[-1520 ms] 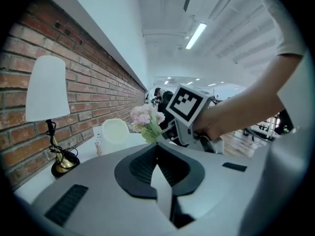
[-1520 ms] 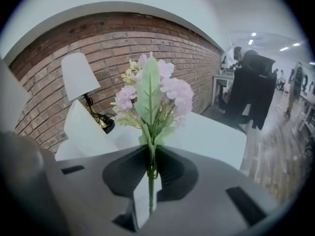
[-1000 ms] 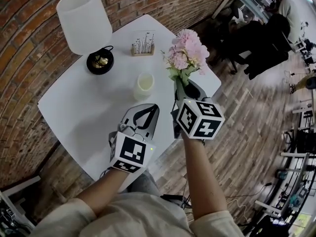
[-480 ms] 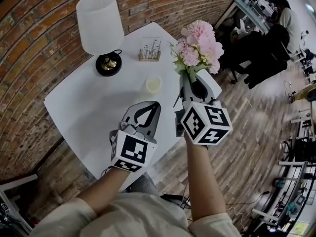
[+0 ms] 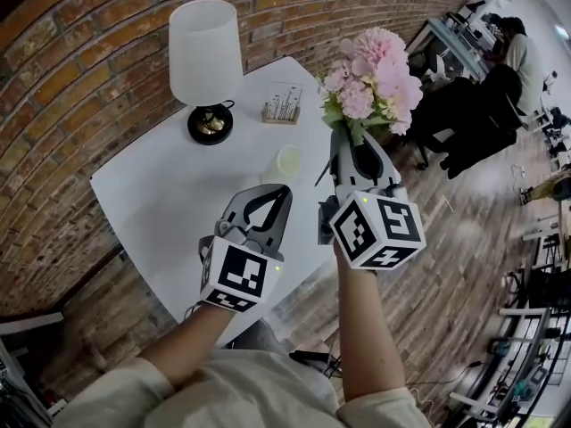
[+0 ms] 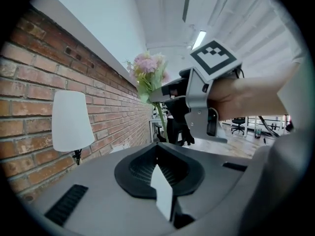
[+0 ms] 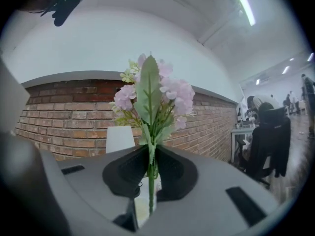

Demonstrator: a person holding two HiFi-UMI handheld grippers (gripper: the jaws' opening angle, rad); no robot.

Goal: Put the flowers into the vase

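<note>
A bunch of pink flowers (image 5: 375, 74) with green leaves stands upright in my right gripper (image 5: 351, 141), which is shut on the stem, held above the table's right side. In the right gripper view the stem (image 7: 150, 173) runs between the closed jaws with the blooms (image 7: 152, 95) above. The vase (image 5: 288, 161), a small pale glass, stands on the white table (image 5: 169, 194), to the left of and below the flowers. My left gripper (image 5: 278, 193) is shut and holds nothing, over the table's near edge; its view shows the flowers (image 6: 147, 73) and the right gripper (image 6: 197, 102) ahead.
A white-shaded lamp (image 5: 205, 56) on a black base stands at the table's far left. A small wooden holder with thin sticks (image 5: 284, 105) sits at the back. A brick wall runs behind. Dark office chairs (image 5: 464, 114) and desks stand to the right on the wooden floor.
My right gripper has risen with the flowers and shifted right in the view. The left gripper rose slightly. The vase looks smaller and farther below.
</note>
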